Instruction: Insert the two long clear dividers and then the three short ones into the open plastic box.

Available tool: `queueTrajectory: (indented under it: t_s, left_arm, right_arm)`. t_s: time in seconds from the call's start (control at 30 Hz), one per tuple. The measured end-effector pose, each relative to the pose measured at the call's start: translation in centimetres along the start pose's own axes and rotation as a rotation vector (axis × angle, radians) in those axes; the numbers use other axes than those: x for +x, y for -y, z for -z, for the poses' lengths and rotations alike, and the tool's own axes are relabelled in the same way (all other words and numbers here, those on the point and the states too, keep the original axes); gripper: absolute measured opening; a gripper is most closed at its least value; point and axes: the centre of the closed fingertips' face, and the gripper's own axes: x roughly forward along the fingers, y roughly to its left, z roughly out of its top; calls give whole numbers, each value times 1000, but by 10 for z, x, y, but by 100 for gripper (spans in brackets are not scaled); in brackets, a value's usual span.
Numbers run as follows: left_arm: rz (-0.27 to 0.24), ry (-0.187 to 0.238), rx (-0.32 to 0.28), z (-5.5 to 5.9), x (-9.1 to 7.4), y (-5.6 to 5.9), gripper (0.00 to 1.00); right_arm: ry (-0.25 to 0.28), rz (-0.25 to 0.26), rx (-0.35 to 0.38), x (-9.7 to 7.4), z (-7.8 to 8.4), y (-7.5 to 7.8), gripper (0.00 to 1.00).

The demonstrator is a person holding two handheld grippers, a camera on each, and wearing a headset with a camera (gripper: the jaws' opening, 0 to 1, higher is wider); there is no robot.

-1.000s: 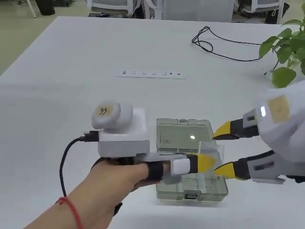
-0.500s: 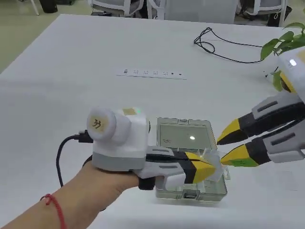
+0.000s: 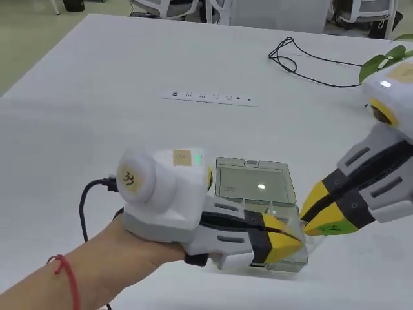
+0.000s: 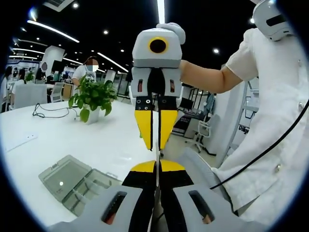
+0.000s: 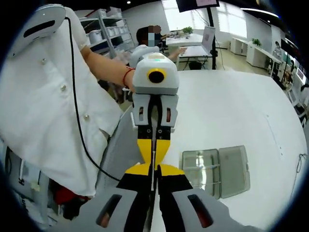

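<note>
As left gripper (image 3: 293, 240) and right gripper (image 3: 305, 218) clamp opposite divider (image 4: 156, 155) edges, open table (image 3: 129, 97) surrounds the box (image 3: 253, 182).

White table (image 3: 129, 77), office chairs (image 3: 155, 5) (beyond), ceiling lights (image 4: 159, 7)

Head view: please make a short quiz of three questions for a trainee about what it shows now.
1. True or false: the lid of the plastic box is closed.
2. What lies on the table beyond the box? A) power strip B) mug C) book
3. Fill in: the jaws of the left gripper and the right gripper are ___.
Key: 1 false; 2 A; 3 shut, on a clear divider, it seems.
</note>
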Motion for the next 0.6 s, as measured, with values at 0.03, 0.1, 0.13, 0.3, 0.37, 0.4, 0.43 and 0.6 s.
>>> queueTrajectory:
  t_s: [0.03,0.1,0.13,0.3,0.37,0.4,0.43,0.6]
  left_arm:
    - [-1,1,-2,0,0,0,0]
    - [1,7,3,-1,0,1,0]
    - [1,7,1,-2,-1,1,0]
    - [1,-3,11,1,-1,3,0]
    - [-1,-6,15,2,-1,3,0]
    - [-1,-8,13,2,-1,3,0]
    - [-4,-10,15,3,-2,3,0]
    - [-13,-22,26,6,-2,4,0]
  right_arm:
    - [-3,-10,1,1,1,-1,5]
    - [-9,-18,-4,2,1,-3,4]
    - [-11,-22,-7,2,1,-4,3]
    - [-11,-31,-13,5,2,-6,3]
    - [-9,-33,-14,6,2,-6,3]
    - [-8,-34,-14,6,3,-6,3]
    - [-8,-33,-15,7,3,-6,3]
    - [-13,-28,-23,10,4,-6,3]
